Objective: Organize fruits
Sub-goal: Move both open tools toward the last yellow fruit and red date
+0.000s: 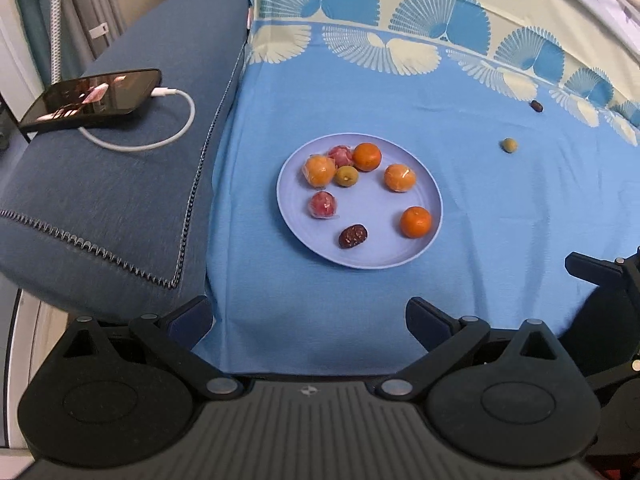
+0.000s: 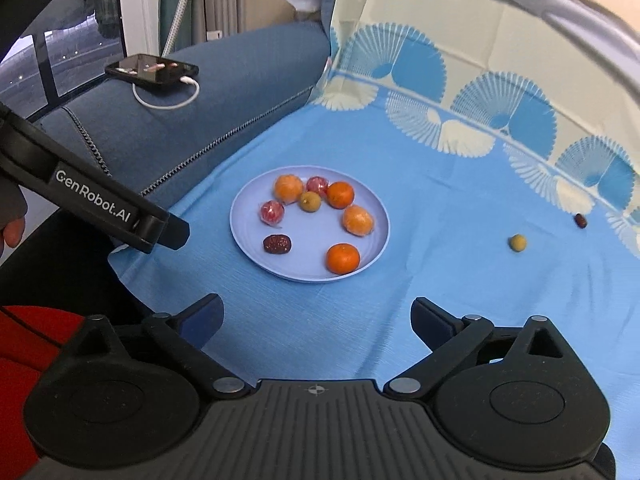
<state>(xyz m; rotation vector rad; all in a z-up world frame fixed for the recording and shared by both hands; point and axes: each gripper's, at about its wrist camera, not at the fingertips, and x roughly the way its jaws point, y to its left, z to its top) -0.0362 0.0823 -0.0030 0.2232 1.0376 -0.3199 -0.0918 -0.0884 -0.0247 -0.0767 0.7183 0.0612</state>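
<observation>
Still lying loose off the plate (image 2: 240, 216): green fruit (image 2: 517, 243), ahead-right of spread, empty right claw (image 2: 316, 326), nearer than spread left claw (image 1: 310, 320).

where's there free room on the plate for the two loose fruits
The plate is bare in its middle, ringed by the fruit, and along its near edge between the date and the near orange. The far left side is crowded with touching fruit. The loose olive and loose date lie on open cloth to the right.
</observation>
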